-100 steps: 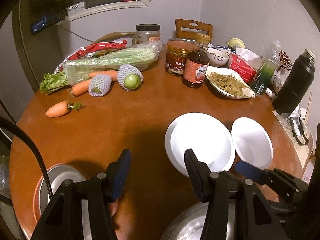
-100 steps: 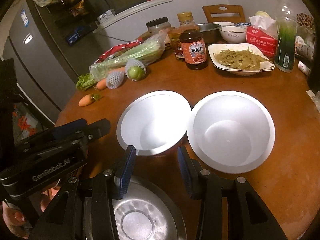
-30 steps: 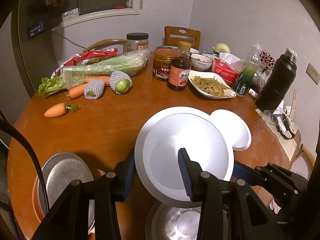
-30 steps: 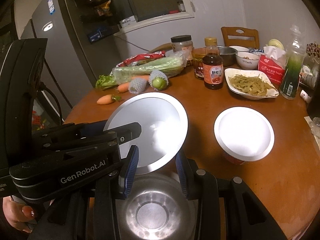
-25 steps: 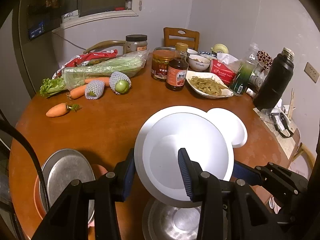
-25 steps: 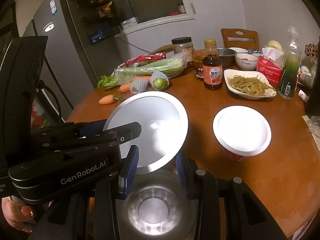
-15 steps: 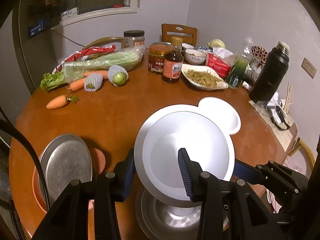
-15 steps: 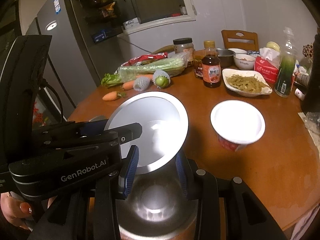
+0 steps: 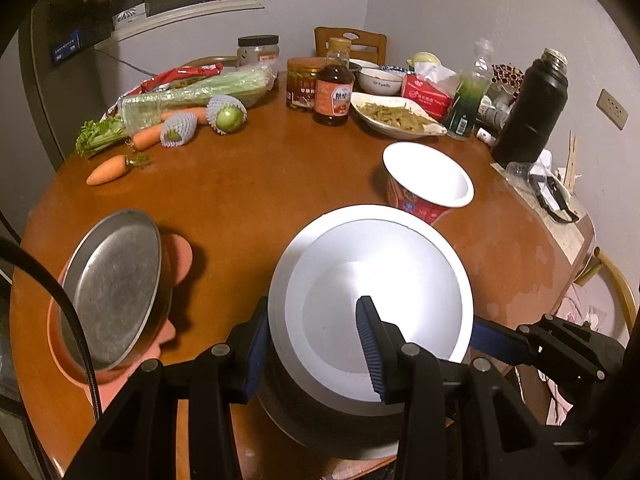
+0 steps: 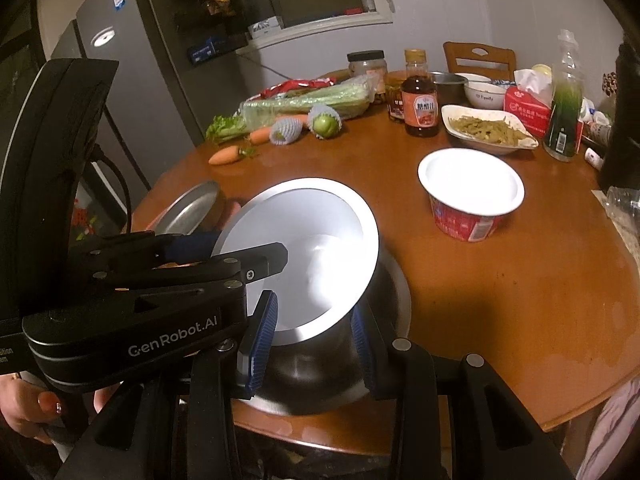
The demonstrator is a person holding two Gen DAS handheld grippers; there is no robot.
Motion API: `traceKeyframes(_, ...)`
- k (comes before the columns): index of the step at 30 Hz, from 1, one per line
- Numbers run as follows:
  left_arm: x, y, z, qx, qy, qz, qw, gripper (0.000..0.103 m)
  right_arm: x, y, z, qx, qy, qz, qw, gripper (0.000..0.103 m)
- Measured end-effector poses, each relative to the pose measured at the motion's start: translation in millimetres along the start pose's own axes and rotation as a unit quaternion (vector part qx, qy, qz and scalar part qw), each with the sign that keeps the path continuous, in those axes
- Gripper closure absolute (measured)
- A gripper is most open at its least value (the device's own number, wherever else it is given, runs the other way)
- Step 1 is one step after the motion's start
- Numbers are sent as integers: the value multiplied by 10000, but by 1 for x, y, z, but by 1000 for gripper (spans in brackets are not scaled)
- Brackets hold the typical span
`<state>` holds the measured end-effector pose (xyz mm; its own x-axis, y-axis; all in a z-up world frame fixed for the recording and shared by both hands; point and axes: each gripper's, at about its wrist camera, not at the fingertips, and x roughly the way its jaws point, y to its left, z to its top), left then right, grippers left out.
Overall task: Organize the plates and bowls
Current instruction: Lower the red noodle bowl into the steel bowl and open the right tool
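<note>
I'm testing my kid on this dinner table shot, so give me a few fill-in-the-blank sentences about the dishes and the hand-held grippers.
1. The left hand-held gripper is shut on the rim of a ____ bowl.
2. That bowl sits tilted over a steel ____ at the table's near edge.
3. The red noodle cup stands ____ on the table.
4. The lone carrot lies apart from the ____ celery.

Missing words: white; bowl; upright; bagged

Round wooden table [image 9: 256,200] with steel bowl [image 10: 320,364], red cup bowl [image 9: 424,184], carrots [image 9: 106,170], bottles [image 9: 334,92].
</note>
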<state>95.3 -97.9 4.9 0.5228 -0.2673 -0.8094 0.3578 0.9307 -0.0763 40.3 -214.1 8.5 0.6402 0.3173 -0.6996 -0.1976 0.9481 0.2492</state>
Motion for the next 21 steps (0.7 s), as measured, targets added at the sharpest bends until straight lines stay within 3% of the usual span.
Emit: traceKeyframes(21, 14, 3, -12, -28, 180, -32, 9998, 61, 14, -1, -14, 2, 319, -176, 9993, 63)
